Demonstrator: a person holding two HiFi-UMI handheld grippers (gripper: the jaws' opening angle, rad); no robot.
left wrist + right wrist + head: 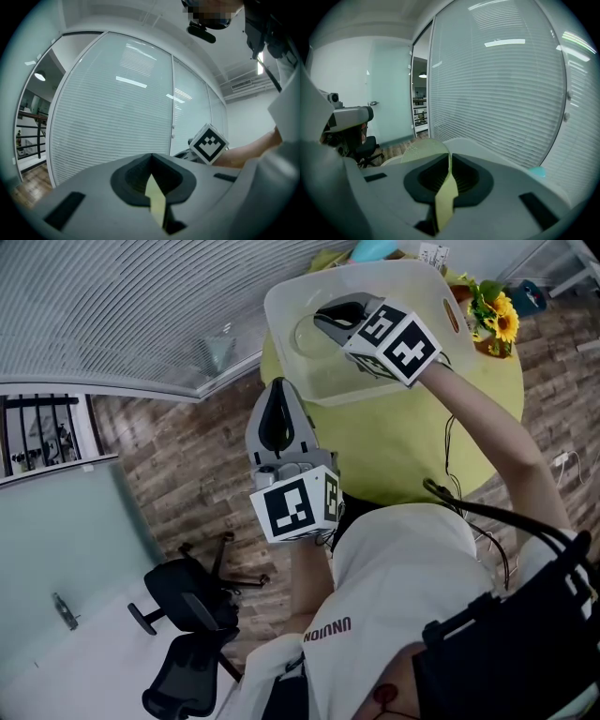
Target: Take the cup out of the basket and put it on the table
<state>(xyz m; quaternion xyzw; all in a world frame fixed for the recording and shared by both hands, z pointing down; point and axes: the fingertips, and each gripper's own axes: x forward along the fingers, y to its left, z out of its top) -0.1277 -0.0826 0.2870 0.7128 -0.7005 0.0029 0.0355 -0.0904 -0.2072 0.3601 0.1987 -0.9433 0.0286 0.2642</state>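
Head view: right gripper (325, 317) grips cup (305, 337) in basket (281, 298).

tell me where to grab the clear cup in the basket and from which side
Pinch the cup by its rim wall, coming from above. It seems to stand mouth-up, and the basket walls block a sideways approach. The right gripper fingers look shut on that rim.
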